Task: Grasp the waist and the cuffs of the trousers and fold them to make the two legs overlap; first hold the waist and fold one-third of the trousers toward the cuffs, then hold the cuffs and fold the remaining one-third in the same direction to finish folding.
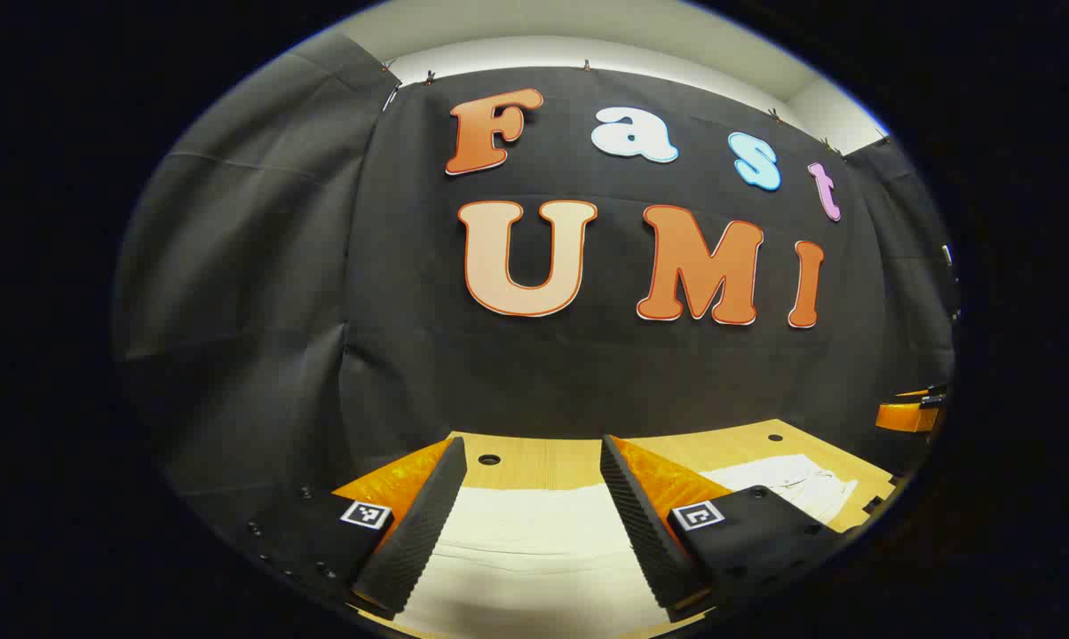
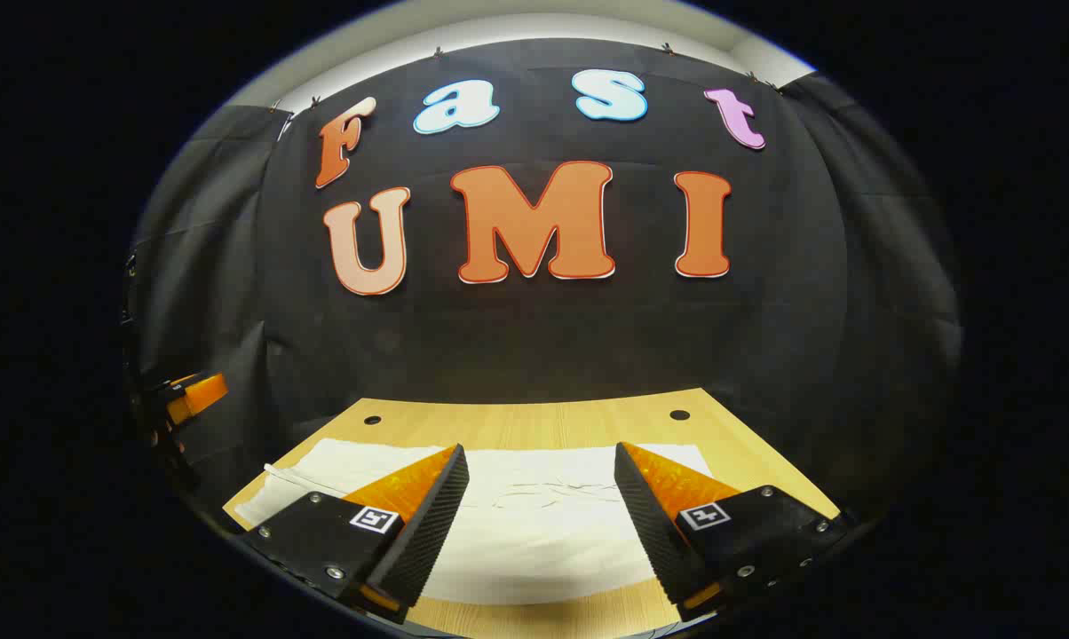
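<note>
White trousers (image 1: 534, 550) lie flat on the wooden table (image 1: 543, 460). In the left gripper view my left gripper (image 1: 534, 453) hangs open above one end of them, nothing between its fingers, and more of the cloth (image 1: 796, 484) stretches off to the right. In the right gripper view the trousers (image 2: 534, 524) spread across the table (image 2: 517, 422) under my right gripper (image 2: 542, 457), which is open and holds nothing. The other gripper (image 2: 188, 395) shows at the far left edge of that view, and likewise at the right edge (image 1: 912, 413) of the left gripper view.
Black cloth walls close the booth behind and to both sides of the table. Small round holes (image 2: 679, 414) mark the table's far corners. Bare wood runs between the trousers and the back wall.
</note>
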Tool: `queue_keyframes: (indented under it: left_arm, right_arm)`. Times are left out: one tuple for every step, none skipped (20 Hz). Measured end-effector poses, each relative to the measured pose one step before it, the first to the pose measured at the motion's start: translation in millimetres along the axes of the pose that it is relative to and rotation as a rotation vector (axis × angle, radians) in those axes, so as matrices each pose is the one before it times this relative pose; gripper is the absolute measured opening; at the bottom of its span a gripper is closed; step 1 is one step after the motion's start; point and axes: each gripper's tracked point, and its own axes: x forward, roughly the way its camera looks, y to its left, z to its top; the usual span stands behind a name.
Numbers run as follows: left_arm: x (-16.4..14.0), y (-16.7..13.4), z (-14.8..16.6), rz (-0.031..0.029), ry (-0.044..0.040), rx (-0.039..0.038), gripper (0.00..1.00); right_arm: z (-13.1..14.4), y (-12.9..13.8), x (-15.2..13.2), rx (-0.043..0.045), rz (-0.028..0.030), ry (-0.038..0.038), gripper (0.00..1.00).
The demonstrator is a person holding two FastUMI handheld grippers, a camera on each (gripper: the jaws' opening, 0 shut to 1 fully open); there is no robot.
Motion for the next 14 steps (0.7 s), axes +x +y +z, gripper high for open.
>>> queue_keyframes:
  left_arm:
    - [-1.61, 0.85, -0.09, 0.00107, -0.00183, 0.00137, 0.99]
    - [-1.5, 2.09, 0.18, 0.00387, 0.00146, 0.00246, 0.99]
    - [-1.91, 3.27, -1.9, 0.00329, 0.00156, 0.00156, 0.99]
    - [-1.55, 2.63, 0.92, 0.00287, 0.00085, 0.00186, 0.99]
    - [-0.77, 2.79, -2.04, 0.00296, 0.00055, 0.00329, 0.99]
    - [-1.0, 1.64, 1.3, 0.00447, -0.00027, 0.0082, 0.99]
    - [-2.41, 0.32, 1.78, 0.00409, -0.00295, 0.01003, 0.99]
    - [0.2, 0.56, 0.72, -0.0008, -0.00037, 0.00791, 0.99]
    - [0.15, -0.02, -2.72, 0.00003, 0.00317, 0.00322, 0.99]
    - [-0.13, 0.54, -1.86, -0.00182, 0.00687, -0.00343, 0.99]
    - [-1.13, 0.2, -2.83, 0.00019, 0.00723, -0.00596, 0.99]
    - [-0.55, -0.03, -0.43, -0.00221, 0.00375, -0.00374, 0.99]
    - [-0.41, -1.13, -3.04, -0.00136, 0.00287, -0.00228, 0.99]
    - [0.25, -0.25, -0.03, 0.0007, 0.00458, -0.00263, 0.99]
  right_arm:
    - [0.0, 2.17, -0.22, 0.00011, 0.00557, 0.00256, 0.99]
    - [-1.06, 1.15, -0.53, -0.00075, 0.00195, 0.0009, 0.99]
    - [-0.38, 0.02, -0.4, -0.00214, -0.00112, 0.00101, 0.99]
    - [-0.79, 0.7, -0.84, 0.00007, -0.00043, 0.00045, 0.99]
    - [-0.23, 1.5, -0.5, 0.00243, 0.00104, 0.00111, 0.99]
    - [-1.0, 0.33, -0.48, 0.00164, 0.00109, 0.00353, 0.99]
    - [-2.3, 0.11, 0.19, 0.00087, -0.004, 0.00538, 0.99]
    - [-1.15, 0.04, -1.61, 0.00029, -0.00055, 0.00132, 0.99]
    - [-0.52, -0.56, 0.22, 0.00064, -0.00151, 0.00256, 0.99]
    - [-2.08, -0.21, -0.41, 0.00342, -0.00093, 0.00503, 0.99]
    - [-0.97, 0.6, 0.0, 0.00727, 0.00229, 0.00478, 0.99]
    - [-1.62, 0.21, 0.51, 0.00783, 0.00248, 0.00326, 0.99]
    - [-0.88, -0.61, -0.79, 0.00533, -0.00367, 0.00392, 0.99]
    - [-3.68, -2.59, -0.18, 0.00622, -0.00453, 0.00574, 0.99]
